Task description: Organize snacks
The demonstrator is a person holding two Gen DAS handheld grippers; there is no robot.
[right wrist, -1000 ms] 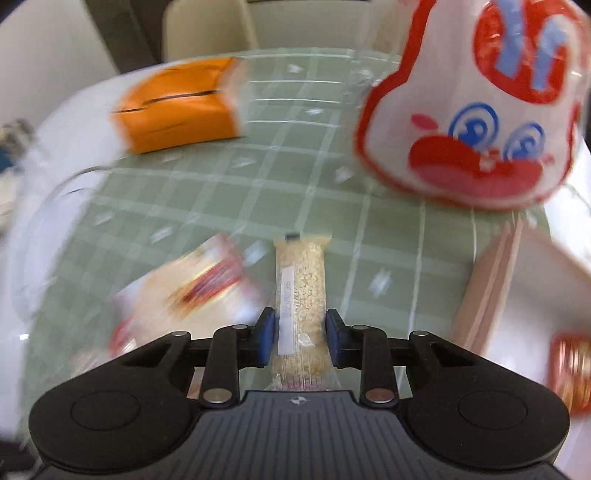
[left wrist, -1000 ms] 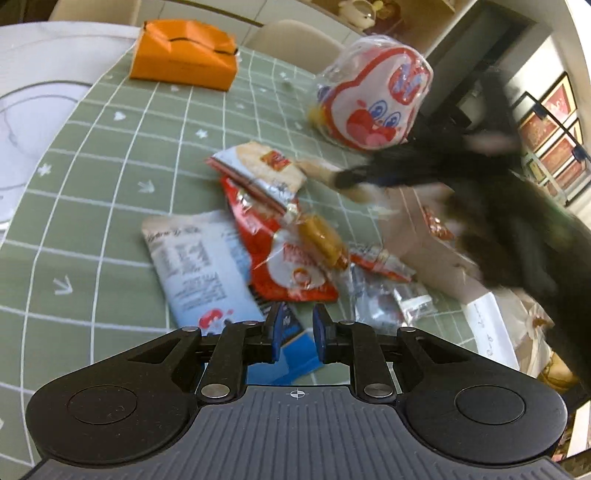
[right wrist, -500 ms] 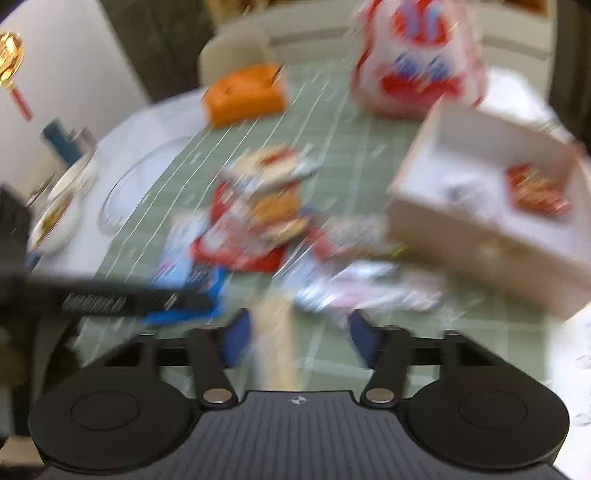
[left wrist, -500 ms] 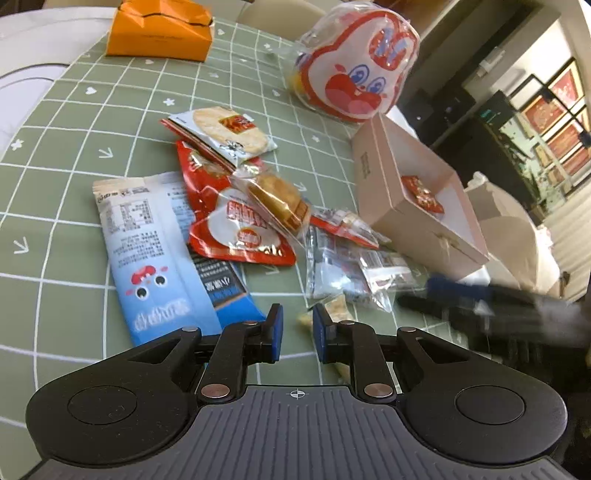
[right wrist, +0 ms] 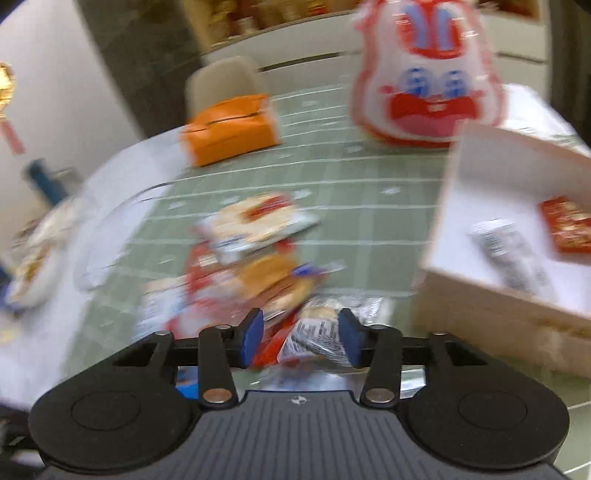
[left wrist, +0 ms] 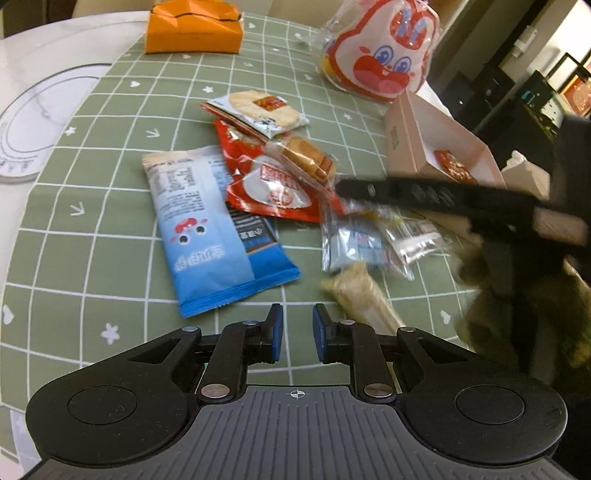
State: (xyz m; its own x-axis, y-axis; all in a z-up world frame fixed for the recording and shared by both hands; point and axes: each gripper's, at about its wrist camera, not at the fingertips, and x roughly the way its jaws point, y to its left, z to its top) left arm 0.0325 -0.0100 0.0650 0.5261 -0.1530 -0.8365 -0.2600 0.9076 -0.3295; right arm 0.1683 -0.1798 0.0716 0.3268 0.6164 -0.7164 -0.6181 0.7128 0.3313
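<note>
Your left gripper (left wrist: 297,336) hangs low over the green grid mat (left wrist: 92,192) with its blue pads a narrow gap apart and nothing between them. Just ahead and to its right lies a pale puffed-rice bar (left wrist: 364,299), loose on the mat, its near end hidden behind the gripper's right finger. Beyond sits the snack pile: a blue-and-white packet (left wrist: 210,225) lies flat, a red packet (left wrist: 266,181) touches its far edge, a round rice-cracker pack (left wrist: 260,112) rests on top at the far side, and clear wrappers (left wrist: 369,240) lie to the right. Your right gripper (right wrist: 300,338) is spread wide over that same pile, empty, with a black-and-white printed wrapper (right wrist: 317,334) showing between its pads; this view is blurred. The open pink box (right wrist: 491,229) stands to the right, holding a red packet (right wrist: 567,225) and a grey wrapped item (right wrist: 511,254). A rabbit-face bag (left wrist: 384,55) and an orange box (left wrist: 192,29) sit at the far side.
</note>
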